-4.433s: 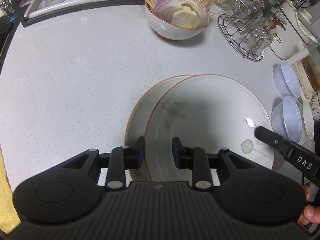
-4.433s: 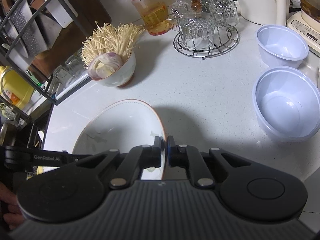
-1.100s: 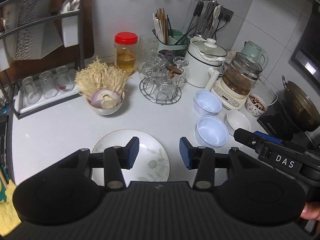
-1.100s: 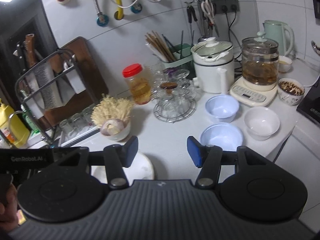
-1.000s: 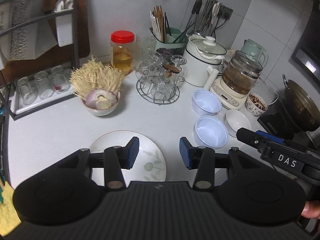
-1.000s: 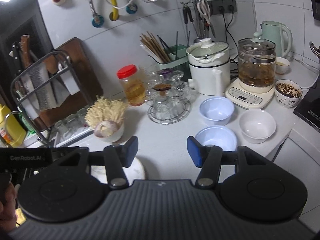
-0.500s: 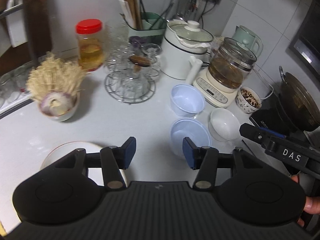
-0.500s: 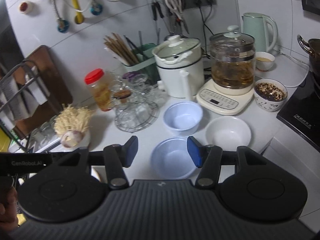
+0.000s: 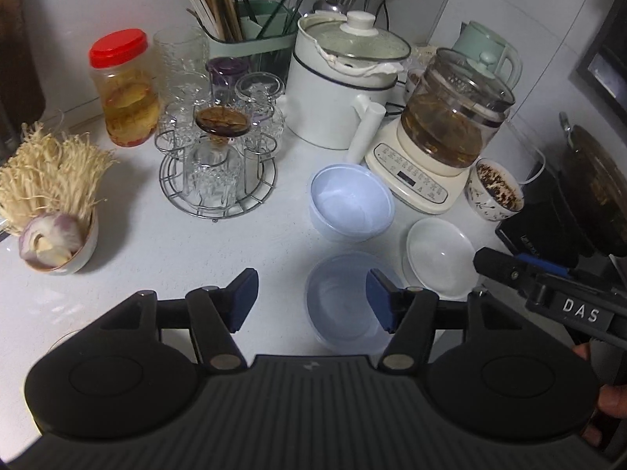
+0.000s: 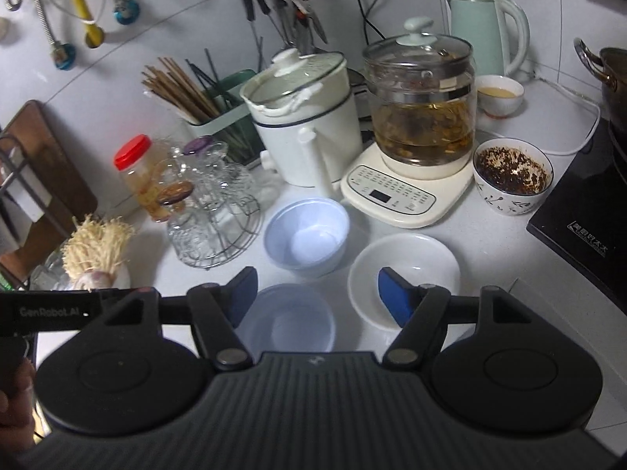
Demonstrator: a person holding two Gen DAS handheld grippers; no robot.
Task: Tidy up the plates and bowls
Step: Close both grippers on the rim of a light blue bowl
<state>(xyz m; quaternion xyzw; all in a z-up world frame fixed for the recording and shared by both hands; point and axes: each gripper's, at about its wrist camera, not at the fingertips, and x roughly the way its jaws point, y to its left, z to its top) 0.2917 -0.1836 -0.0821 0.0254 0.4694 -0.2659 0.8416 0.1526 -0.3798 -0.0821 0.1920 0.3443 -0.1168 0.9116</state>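
Two pale blue plastic bowls and one white bowl stand on the white counter. In the left wrist view the near blue bowl (image 9: 343, 303) lies under my open, empty left gripper (image 9: 311, 293), the far blue bowl (image 9: 351, 207) is behind it, and the white bowl (image 9: 439, 262) is to the right. In the right wrist view my open, empty right gripper (image 10: 317, 293) hovers over the near blue bowl (image 10: 288, 319) and the white bowl (image 10: 403, 274); the far blue bowl (image 10: 305, 237) sits beyond. A plate edge (image 9: 62, 340) peeks out at the lower left.
A wire rack of glasses (image 9: 217, 164), a red-lid jar (image 9: 125, 90), a bowl of enoki and onion (image 9: 51, 203), a white pot (image 9: 345, 78), a glass kettle on its base (image 9: 446, 145), a spice bowl (image 10: 511, 176) and an induction hob (image 10: 584, 219) crowd the counter.
Both grippers have swung right and come lower and closer to the three bowls. The stacked plates have slid out of view to the left. Both grippers stay open.
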